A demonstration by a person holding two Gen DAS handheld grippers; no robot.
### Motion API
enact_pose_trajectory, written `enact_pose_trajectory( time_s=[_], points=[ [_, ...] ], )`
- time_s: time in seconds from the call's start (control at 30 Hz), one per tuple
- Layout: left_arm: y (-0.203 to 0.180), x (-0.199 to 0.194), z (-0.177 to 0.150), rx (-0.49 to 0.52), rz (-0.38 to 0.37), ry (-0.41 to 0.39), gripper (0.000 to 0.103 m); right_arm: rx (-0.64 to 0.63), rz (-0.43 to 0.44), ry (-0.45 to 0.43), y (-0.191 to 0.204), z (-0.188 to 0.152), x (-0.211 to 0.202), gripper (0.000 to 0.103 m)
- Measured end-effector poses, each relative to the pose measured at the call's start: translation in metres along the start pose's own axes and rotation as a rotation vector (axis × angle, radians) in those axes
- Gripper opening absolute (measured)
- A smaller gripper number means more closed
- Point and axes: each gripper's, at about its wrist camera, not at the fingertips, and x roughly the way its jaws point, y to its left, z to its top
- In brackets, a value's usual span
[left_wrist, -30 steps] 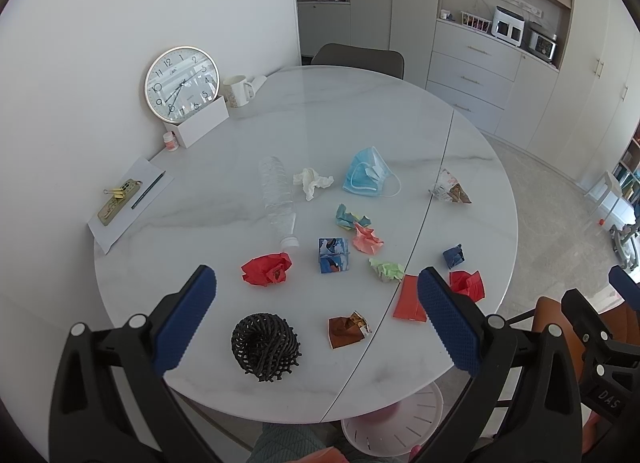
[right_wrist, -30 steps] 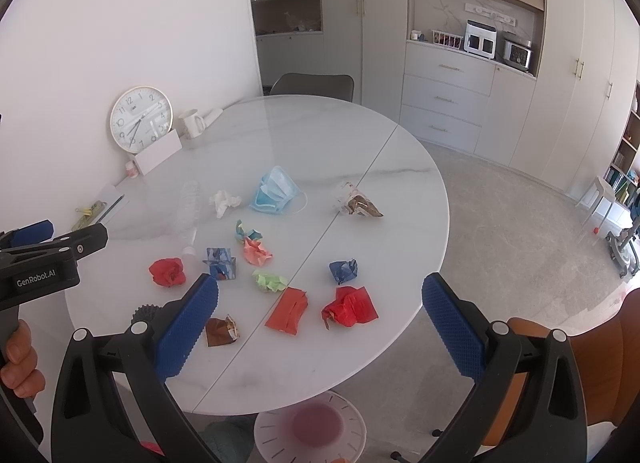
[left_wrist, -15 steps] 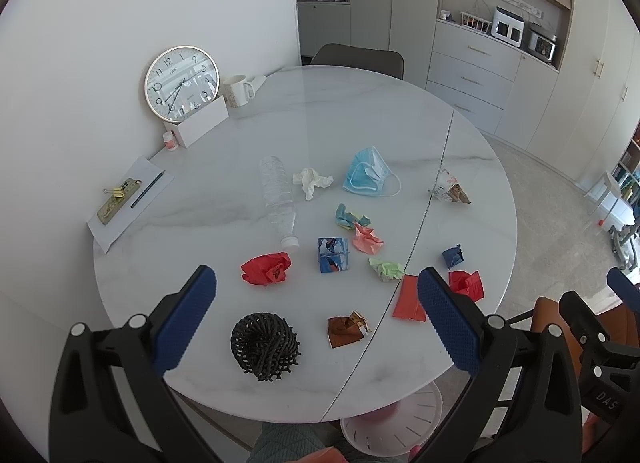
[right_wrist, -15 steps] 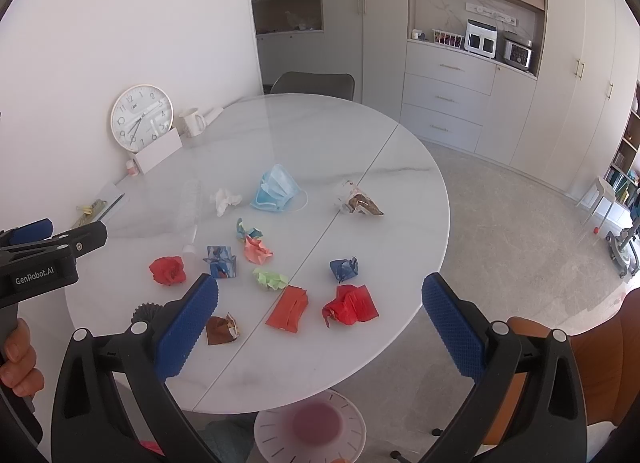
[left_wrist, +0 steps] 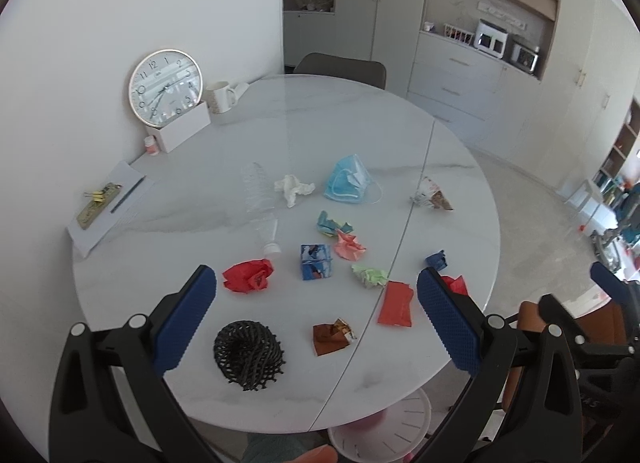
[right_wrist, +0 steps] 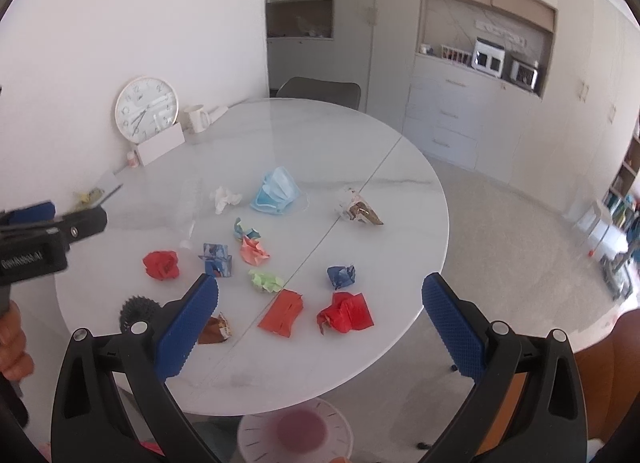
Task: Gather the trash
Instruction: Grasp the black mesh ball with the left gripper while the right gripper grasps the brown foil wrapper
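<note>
I hold both grippers above the near edge of the round white marble table (left_wrist: 360, 123) — neither touches anything. My left gripper (left_wrist: 316, 323) has its blue-padded jaws spread wide and empty; my right gripper (right_wrist: 320, 327) is the same, jaws wide apart with nothing between them.

The trash lies scattered over the table's middle and near half. Far out sits a blue face mask (left_wrist: 348, 181), with a crumpled white tissue (left_wrist: 294, 187) just to its left and a clear plastic bottle (left_wrist: 260, 203) lying on its side further left. A crinkled snack wrapper (left_wrist: 431, 199) lies alone to the right. Nearer, a teal paper wad (left_wrist: 330, 222) touches a pink one (left_wrist: 349, 246); beside them a blue printed carton (left_wrist: 316, 267) and a green paper wad (left_wrist: 370, 275). A red crumpled paper (left_wrist: 248, 275) lies to the left. Closest to me are a brown wrapper (left_wrist: 333, 337), a flat red packet (left_wrist: 396, 303) and a black mesh ball (left_wrist: 248, 355). In the right view I also see a dark blue wad (right_wrist: 341, 276) and another red crumpled paper (right_wrist: 346, 313) near the right edge.

A wall clock (left_wrist: 165, 85), a mug (left_wrist: 220, 97) and a white box (left_wrist: 182, 129) stand at the far left.
</note>
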Motion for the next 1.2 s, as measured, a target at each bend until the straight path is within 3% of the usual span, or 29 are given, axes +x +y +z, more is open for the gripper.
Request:
enact_pose_trajectory(
  time_s=[0.1,0.3,0.6,0.87,1.07,1.1,1.17,1.2],
  points=[
    [0.007,0.007,-0.005,-0.018,-0.015,0.009,0.097,-0.013,0.023,0.01,0.005,-0.004,0.008,0.101],
    [0.023,0.024,-0.023,-0.018,0.029,0.028,0.097,-0.029,0.092,0.06,0.019,-0.019,0.033,0.101],
    [0.079,0.07,-0.067,0.015,0.015,0.087,0.097,-0.031,0.213,0.152,0.054,-0.05,0.085,0.101],
    [0.089,0.133,-0.107,0.175,0.035,0.192,0.093,-0.031,0.203,0.246,0.077,-0.075,0.135,0.101],
    [0.093,0.178,-0.114,0.199,-0.004,0.27,0.093,-0.003,0.22,0.318,0.094,-0.085,0.174,0.101],
    [0.092,0.184,-0.116,0.216,-0.011,0.278,0.091,-0.003,0.218,0.329,0.099,-0.087,0.181,0.101],
    [0.092,0.196,-0.118,0.238,-0.025,0.317,0.068,-0.015,0.204,0.339,0.107,-0.088,0.193,0.101],
    [0.093,0.202,-0.119,0.241,-0.03,0.341,0.062,-0.023,0.199,0.345,0.113,-0.088,0.199,0.101]
  ],
)
